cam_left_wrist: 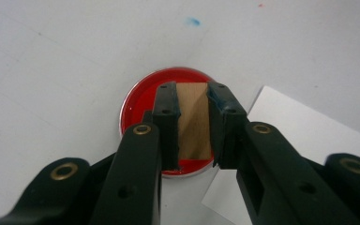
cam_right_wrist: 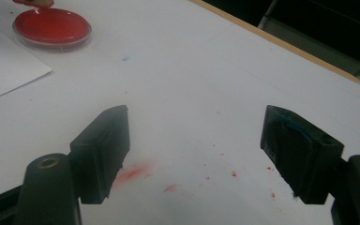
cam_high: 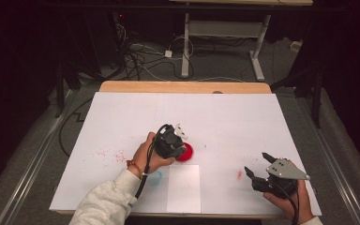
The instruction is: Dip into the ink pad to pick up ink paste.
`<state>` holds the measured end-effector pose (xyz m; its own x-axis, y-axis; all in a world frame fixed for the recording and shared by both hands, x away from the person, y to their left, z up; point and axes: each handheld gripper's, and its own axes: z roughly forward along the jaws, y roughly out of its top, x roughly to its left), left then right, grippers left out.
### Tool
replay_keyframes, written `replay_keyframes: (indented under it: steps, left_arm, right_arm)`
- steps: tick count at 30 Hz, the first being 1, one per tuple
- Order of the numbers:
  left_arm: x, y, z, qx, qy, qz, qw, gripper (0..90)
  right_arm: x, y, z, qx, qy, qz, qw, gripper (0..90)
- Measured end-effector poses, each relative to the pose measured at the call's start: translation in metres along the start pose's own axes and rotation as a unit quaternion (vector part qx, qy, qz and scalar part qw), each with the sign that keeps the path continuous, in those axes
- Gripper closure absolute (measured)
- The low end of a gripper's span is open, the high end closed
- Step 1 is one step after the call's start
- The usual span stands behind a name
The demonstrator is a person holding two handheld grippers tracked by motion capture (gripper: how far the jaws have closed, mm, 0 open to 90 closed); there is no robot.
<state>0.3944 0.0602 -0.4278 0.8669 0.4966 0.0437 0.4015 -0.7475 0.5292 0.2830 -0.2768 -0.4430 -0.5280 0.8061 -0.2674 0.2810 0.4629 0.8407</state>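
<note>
Left gripper (cam_left_wrist: 192,124): jaws clamped on a small wooden block (cam_left_wrist: 193,122), held over the red dish (cam_left_wrist: 143,96).
Red dish: mid-table, just beyond the white paper sheet (cam_high: 183,188).
Right gripper (cam_right_wrist: 194,154): jaws wide, empty, near right, above red smears (cam_right_wrist: 133,173).

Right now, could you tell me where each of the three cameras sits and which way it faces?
High view: above the person's side, facing forward and down on the table; both forearms, left gripper and right gripper show.
Left gripper view: on the left gripper, looking down its jaws, shut on a wooden block over the red dish.
Right gripper view: on the right gripper, looking low across the table between its open jaws.
Shared: all three show the red dish and the white paper sheet.
</note>
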Motion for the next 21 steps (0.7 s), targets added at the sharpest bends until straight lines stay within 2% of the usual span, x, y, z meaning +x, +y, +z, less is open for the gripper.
replay_keyframes:
  steps: [7, 14, 21]
  left_arm:
    - [0.002, -0.003, 0.014, 0.015, -0.002, 0.005, 0.9999, 73.3]
    - [0.002, -0.005, 0.017, 0.008, -0.003, -0.001, 1.0, 73.4]
    - [-0.001, -0.004, 0.019, 0.009, 0.008, 0.003, 0.9999, 73.5]
  right_arm:
    - [0.0, 0.0, 0.0, 0.002, 0.001, -0.004, 1.0, 24.3]
    - [0.001, 0.0, 0.0, 0.003, 0.002, -0.006, 1.0, 24.3]
    - [0.002, 0.0, 0.001, 0.004, 0.003, -0.006, 1.0, 24.3]
